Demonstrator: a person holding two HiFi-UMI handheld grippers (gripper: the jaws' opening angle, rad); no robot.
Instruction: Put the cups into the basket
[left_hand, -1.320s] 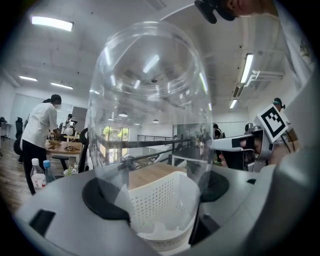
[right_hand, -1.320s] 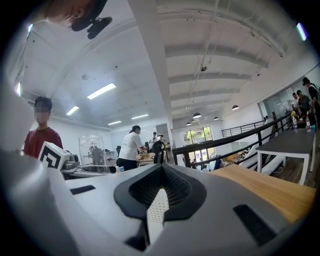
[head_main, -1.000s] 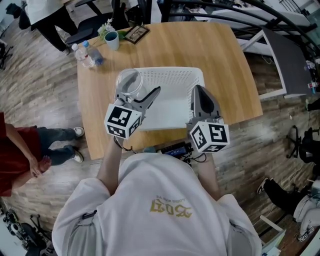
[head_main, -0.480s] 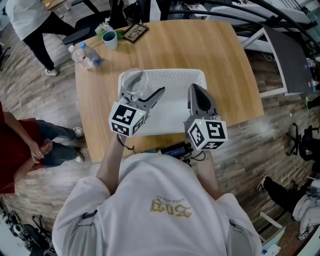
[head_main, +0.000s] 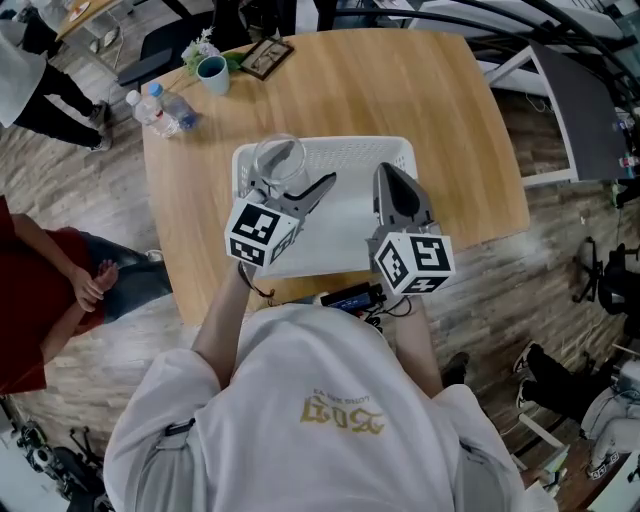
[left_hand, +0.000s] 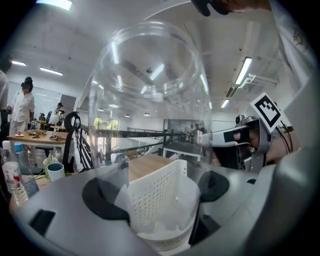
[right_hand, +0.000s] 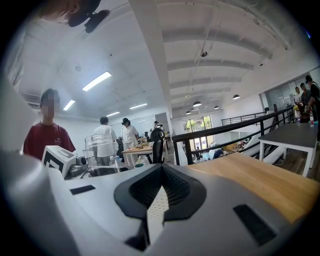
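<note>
My left gripper (head_main: 292, 182) is shut on a clear plastic cup (head_main: 278, 160) and holds it above the near-left corner of the white perforated basket (head_main: 345, 150). In the left gripper view the cup (left_hand: 150, 95) fills the space between the dark pads (left_hand: 102, 199), and the basket shows through its wall. My right gripper (head_main: 387, 172) is shut with nothing in it and hovers over the basket's right side. Its closed jaws (right_hand: 161, 172) point across the table, with the held cup (right_hand: 100, 149) off to their left. A teal cup (head_main: 212, 73) stands at the table's far left corner.
The basket lies on a wooden table (head_main: 460, 130). Two water bottles (head_main: 155, 108) and a small picture frame (head_main: 265, 58) are near the teal cup. People stand at the left (head_main: 40, 300) on the wooden floor. A grey desk (head_main: 575, 120) stands at the right.
My left gripper has carried the clear cup slightly right, farther over the basket. The right gripper has hardly moved. A person at the upper left has walked away.
</note>
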